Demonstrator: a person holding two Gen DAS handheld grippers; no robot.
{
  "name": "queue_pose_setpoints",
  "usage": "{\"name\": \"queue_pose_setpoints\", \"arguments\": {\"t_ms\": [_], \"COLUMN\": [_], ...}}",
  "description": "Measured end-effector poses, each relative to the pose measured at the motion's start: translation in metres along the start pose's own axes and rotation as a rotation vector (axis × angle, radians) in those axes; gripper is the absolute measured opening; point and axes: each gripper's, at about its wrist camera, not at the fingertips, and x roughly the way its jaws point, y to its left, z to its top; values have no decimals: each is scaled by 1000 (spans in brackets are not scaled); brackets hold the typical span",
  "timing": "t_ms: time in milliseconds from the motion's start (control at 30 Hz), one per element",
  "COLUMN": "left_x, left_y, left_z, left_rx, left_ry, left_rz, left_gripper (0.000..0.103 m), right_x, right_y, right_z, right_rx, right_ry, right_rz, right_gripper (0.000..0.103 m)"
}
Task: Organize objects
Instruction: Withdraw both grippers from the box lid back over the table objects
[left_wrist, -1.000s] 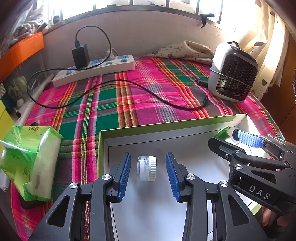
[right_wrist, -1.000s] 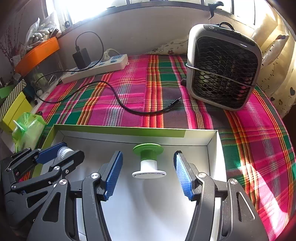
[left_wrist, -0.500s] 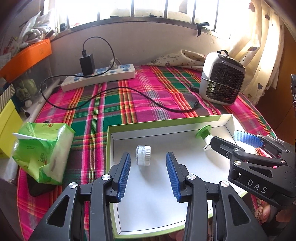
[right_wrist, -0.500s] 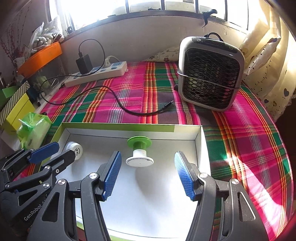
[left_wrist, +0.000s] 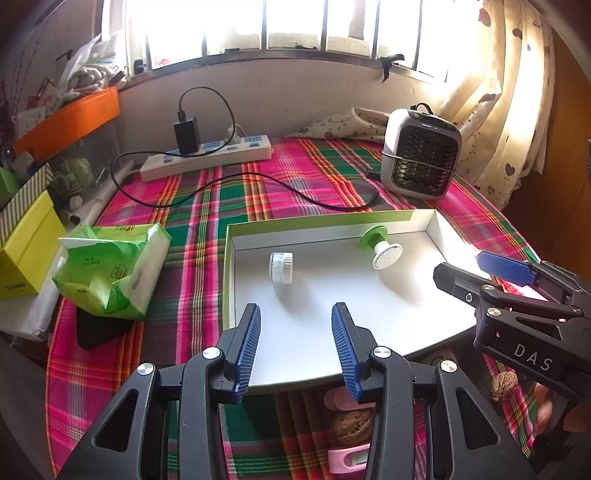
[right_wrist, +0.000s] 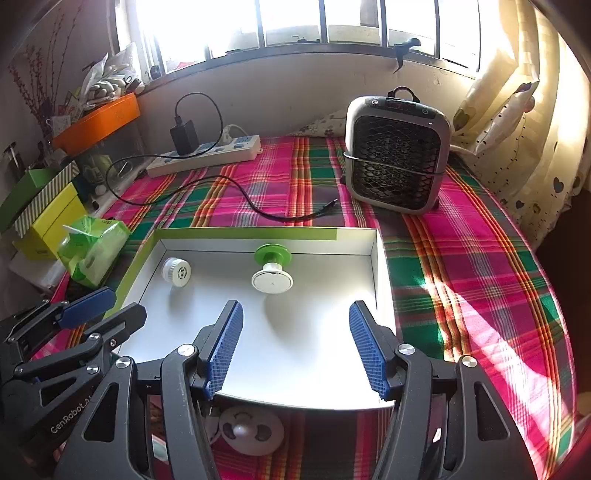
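A shallow box with a green rim (left_wrist: 317, 224) (right_wrist: 243, 233) lies on the plaid cloth. Inside it a small white jar (left_wrist: 281, 267) (right_wrist: 176, 272) lies on its side at the left, and a green-and-white spool (left_wrist: 380, 246) (right_wrist: 272, 267) lies toward the back right. My left gripper (left_wrist: 295, 341) is open and empty above the box's near edge. My right gripper (right_wrist: 295, 349) is open and empty, also above the near edge; it shows in the left wrist view (left_wrist: 480, 271) at the right.
Near the front edge lie walnuts (left_wrist: 351, 426), pink items (left_wrist: 349, 459) and a white round disc (right_wrist: 251, 430). A green tissue pack (left_wrist: 110, 269) and yellow box (left_wrist: 26, 247) sit left. A power strip (left_wrist: 207, 158), black cable (left_wrist: 280, 188) and small heater (right_wrist: 397, 155) stand behind.
Both grippers have pulled back and up from the box, leaving the jar and the spool lying inside. More of the cloth in front of the box has come into view.
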Motion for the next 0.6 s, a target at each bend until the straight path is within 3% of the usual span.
{"name": "queue_pose_setpoints", "arguments": {"t_ms": [600], "left_x": [-46], "left_y": [-1], "left_z": [-49], "left_rx": [-20], "left_ry": [-44], "left_rz": [19], "left_gripper": [38], "right_x": [-45], "right_y": [-4], "right_z": [-44], "right_rx": [-21], "right_ry": [-49], "right_rz": [-27], "right_gripper": [60]}}
